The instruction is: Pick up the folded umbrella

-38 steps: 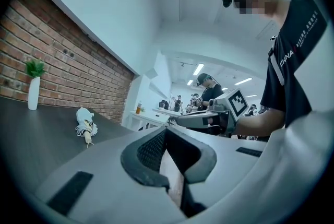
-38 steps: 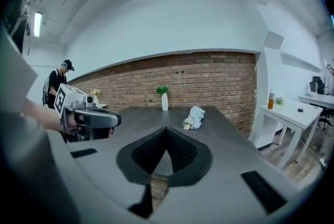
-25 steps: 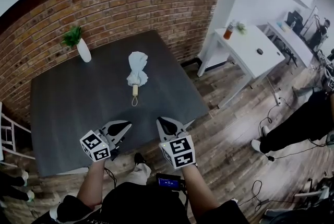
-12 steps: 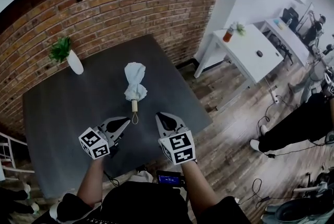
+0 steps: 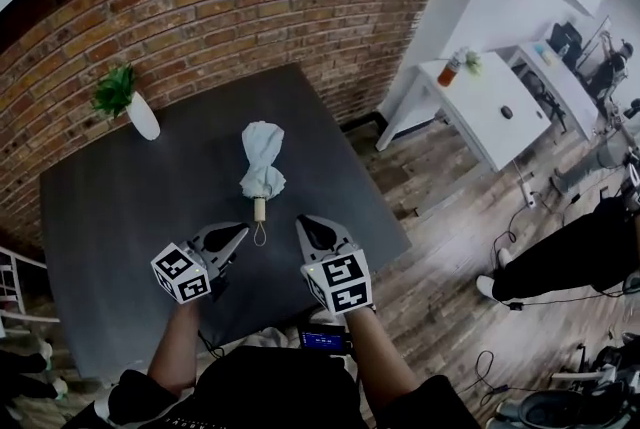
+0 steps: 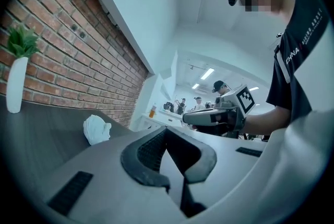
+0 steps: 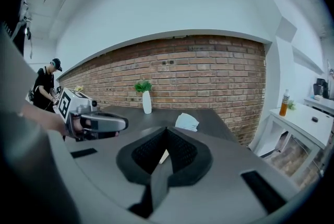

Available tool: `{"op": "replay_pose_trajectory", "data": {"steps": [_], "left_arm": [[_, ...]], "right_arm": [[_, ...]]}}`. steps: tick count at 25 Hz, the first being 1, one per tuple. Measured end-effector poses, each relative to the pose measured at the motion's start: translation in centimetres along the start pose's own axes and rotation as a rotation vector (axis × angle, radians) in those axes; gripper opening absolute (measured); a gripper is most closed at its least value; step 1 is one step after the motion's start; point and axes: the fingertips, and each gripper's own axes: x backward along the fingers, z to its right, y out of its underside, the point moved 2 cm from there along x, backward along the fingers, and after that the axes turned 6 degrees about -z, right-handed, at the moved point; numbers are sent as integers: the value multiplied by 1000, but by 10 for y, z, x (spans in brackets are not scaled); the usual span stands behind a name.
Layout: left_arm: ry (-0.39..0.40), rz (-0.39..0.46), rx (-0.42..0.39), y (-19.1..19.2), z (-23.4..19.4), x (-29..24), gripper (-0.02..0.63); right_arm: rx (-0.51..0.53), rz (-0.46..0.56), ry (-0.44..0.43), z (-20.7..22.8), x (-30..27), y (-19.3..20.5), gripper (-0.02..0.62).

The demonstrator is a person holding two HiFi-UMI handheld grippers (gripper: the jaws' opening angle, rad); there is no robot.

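Here, both tools were closed and empty: the left gripper [image 5: 237, 233] and the right gripper [image 5: 306, 223] each had its jaws pressed together with nothing between them. They were at the lower centre of the head view, over the near part of the dark table [image 5: 120, 207]. The folded umbrella [image 5: 262, 157] lay flat at mid-frame, canopy toward the brick wall. Its pale handle [image 5: 259, 208] and wrist loop [image 5: 259, 235] pointed at the grippers, the loop near their tips. The step in hand appeared to be the approach. A good grasp would call for opening one pair of jaws first, then closing across the rigid handle rather than the soft canopy or thin loop. At upper left a white vase [image 5: 144, 117] held a green plant [image 5: 113, 87]. The bottle [image 5: 452, 70] on the white side table [image 5: 500, 117] at upper right showed orange, contents unconfirmed.
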Motion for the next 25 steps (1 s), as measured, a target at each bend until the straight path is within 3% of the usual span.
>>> {"op": "replay_pose_trajectory", "data": {"steps": [14, 25], "left_arm": [[-197, -36, -24, -23, -26, -42, 3], [-339, -146, 44, -12, -64, -69, 3]], "right_arm": [[62, 23, -149, 52, -30, -33, 8], [74, 10, -246, 76, -54, -36, 8]]}}
